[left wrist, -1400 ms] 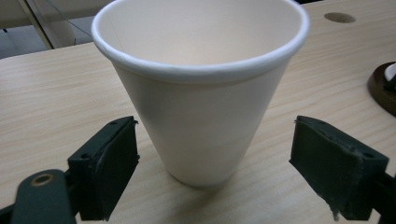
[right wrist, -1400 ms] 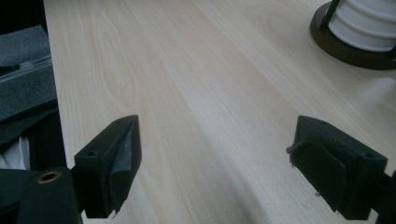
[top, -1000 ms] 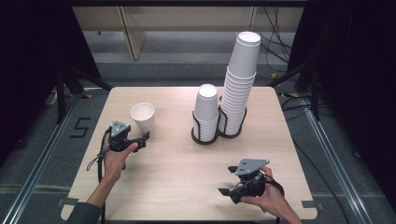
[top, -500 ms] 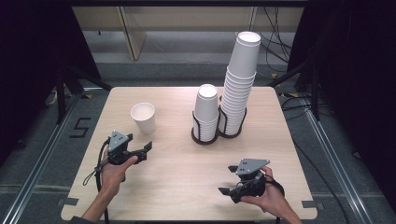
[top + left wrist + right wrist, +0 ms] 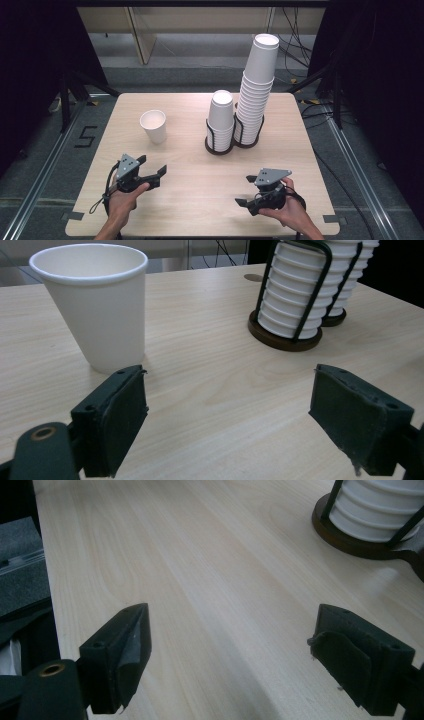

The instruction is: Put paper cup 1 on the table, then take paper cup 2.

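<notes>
Left gripper [image 5: 150, 176] hovering at 5 o'clock of cup [image 5: 153, 126], jaws apart, empty. Right gripper [image 5: 248, 195] resting on bench [image 5: 190, 150], jaws apart.

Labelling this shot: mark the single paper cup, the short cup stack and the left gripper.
single paper cup [image 5: 154, 126], high view, side wall.
short cup stack [image 5: 220, 116], high view, upper cup's wall.
left gripper [image 5: 161, 175], high view, between its fingertips.

White paper cup [image 5: 153, 126], single, upright, mouth up, empty inside. Stands alone on the tabletop's left half, nearer the far edge, well apart from the near edge.
</notes>
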Action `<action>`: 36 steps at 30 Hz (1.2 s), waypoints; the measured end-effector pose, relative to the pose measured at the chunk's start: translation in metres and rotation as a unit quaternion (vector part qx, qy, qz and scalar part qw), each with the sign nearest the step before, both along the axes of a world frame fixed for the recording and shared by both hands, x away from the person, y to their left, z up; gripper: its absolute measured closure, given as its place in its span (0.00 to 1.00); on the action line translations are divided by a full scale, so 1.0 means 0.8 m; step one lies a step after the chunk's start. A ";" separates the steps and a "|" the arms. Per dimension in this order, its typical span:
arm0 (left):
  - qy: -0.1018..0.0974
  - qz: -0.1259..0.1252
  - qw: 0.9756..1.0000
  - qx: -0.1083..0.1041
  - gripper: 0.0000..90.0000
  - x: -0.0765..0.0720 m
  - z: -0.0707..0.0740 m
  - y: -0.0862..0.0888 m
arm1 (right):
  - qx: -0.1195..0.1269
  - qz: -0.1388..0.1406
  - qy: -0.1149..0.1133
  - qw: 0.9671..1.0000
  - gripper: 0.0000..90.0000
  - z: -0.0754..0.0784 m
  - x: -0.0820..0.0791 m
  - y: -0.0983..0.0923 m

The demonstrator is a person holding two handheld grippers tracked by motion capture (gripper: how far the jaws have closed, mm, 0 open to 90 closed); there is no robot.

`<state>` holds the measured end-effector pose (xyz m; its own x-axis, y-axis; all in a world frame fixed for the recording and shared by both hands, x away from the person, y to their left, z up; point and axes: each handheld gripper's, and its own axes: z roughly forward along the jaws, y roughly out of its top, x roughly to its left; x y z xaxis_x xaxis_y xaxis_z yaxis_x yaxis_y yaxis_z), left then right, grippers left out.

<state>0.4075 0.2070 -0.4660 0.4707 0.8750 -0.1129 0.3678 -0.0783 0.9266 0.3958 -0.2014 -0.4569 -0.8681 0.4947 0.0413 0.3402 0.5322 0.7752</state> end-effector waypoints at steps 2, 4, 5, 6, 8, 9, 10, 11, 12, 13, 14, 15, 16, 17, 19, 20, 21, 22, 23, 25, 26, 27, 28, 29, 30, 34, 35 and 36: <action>-0.001 -0.003 1.000 -0.001 0.16 -0.007 -0.003 -0.002 | -0.002 -0.001 -0.002 1.000 0.19 0.001 0.002 -0.002; 0.001 -0.004 1.000 0.001 0.16 -0.013 -0.005 -0.004 | 0.000 -0.003 -0.001 1.000 0.19 0.001 0.002 -0.002; 0.001 -0.006 1.000 0.002 0.16 -0.016 -0.007 -0.005 | 0.002 -0.006 -0.002 1.000 0.19 0.001 0.002 -0.003; -0.001 -0.009 1.000 -0.001 0.16 -0.019 -0.009 -0.007 | 0.002 -0.007 -0.003 1.000 0.19 0.001 0.003 -0.003; 0.003 -0.012 1.000 0.005 0.16 -0.026 -0.009 -0.009 | 0.004 -0.012 -0.002 1.000 0.19 0.002 0.003 -0.004; 0.002 -0.014 1.000 0.003 0.16 -0.030 -0.010 -0.010 | 0.006 -0.016 -0.002 1.000 0.19 0.003 0.003 -0.005; 0.001 -0.017 1.000 0.000 0.16 -0.034 -0.011 -0.011 | 0.008 -0.020 -0.004 1.000 0.19 0.004 0.003 -0.006; 0.002 -0.017 1.000 0.002 0.16 -0.036 -0.011 -0.012 | 0.009 -0.021 -0.003 1.000 0.19 0.005 0.004 -0.007; -0.002 -0.021 1.000 0.000 0.16 -0.039 -0.012 -0.013 | 0.010 -0.024 -0.005 1.000 0.18 0.006 0.005 -0.008; -0.001 -0.022 1.000 -0.001 0.16 -0.042 -0.011 -0.013 | 0.014 -0.026 -0.004 1.000 0.18 0.007 0.006 -0.010; 0.000 -0.021 1.000 0.003 0.16 -0.045 -0.011 -0.014 | 0.018 -0.033 -0.004 0.999 0.18 0.007 0.006 -0.010; -0.003 -0.022 1.000 0.004 0.16 -0.048 -0.011 -0.015 | 0.018 -0.034 -0.009 0.999 0.18 0.008 0.007 -0.012; -0.003 -0.024 1.000 0.005 0.16 -0.051 -0.011 -0.015 | 0.025 -0.037 -0.008 0.999 0.18 0.008 0.008 -0.013; -0.005 -0.028 1.000 0.000 0.16 -0.053 -0.012 -0.017 | 0.023 -0.039 -0.011 0.999 0.18 0.009 0.009 -0.015; -0.001 -0.027 1.000 0.005 0.16 -0.057 -0.012 -0.017 | 0.024 -0.043 -0.016 0.999 0.18 0.009 0.010 -0.016; -0.005 -0.030 1.000 0.001 0.16 -0.058 -0.013 -0.018 | 0.025 -0.044 -0.017 0.999 0.18 0.009 0.010 -0.016; -0.001 -0.029 1.000 0.007 0.16 -0.061 -0.012 -0.018 | 0.027 -0.043 -0.010 0.999 0.18 0.009 0.010 -0.016; -0.002 -0.030 1.000 0.001 0.16 -0.062 -0.013 -0.018 | 0.028 -0.045 -0.005 0.999 0.18 0.009 0.010 -0.017; -0.004 -0.031 1.000 0.000 0.16 -0.063 -0.014 -0.018 | 0.026 -0.047 -0.012 0.998 0.18 0.010 0.011 -0.018; 0.001 -0.029 1.000 0.007 0.16 -0.069 -0.014 -0.019 | 0.030 -0.051 -0.011 0.998 0.18 0.011 0.011 -0.018; 0.000 -0.029 1.000 0.006 0.16 -0.070 -0.015 -0.019 | 0.030 -0.056 -0.016 0.998 0.18 0.012 0.012 -0.019; 0.001 -0.032 0.999 0.008 0.16 -0.073 -0.016 -0.020 | 0.032 -0.060 -0.012 0.998 0.18 0.013 0.011 -0.020; 0.004 -0.032 0.999 0.009 0.16 -0.075 -0.016 -0.020 | 0.034 -0.060 -0.015 0.998 0.18 0.015 0.013 -0.022; 0.003 -0.034 0.999 0.010 0.16 -0.077 -0.017 -0.021 | 0.038 -0.064 -0.012 0.997 0.18 0.017 0.013 -0.023; -0.002 -0.037 0.999 0.008 0.16 -0.078 -0.018 -0.022 | 0.040 -0.070 -0.015 0.997 0.18 0.020 0.015 -0.026; -0.001 -0.042 0.999 0.022 0.16 -0.083 -0.021 -0.026 | 0.059 -0.097 -0.025 0.993 0.18 0.035 0.020 -0.036; -0.001 -0.044 0.999 0.025 0.16 -0.084 -0.021 -0.027 | 0.063 -0.102 -0.025 0.992 0.18 0.039 0.021 -0.038; 0.000 -0.044 0.999 0.026 0.16 -0.085 -0.022 -0.028 | 0.066 -0.103 -0.029 0.992 0.18 0.043 0.025 -0.041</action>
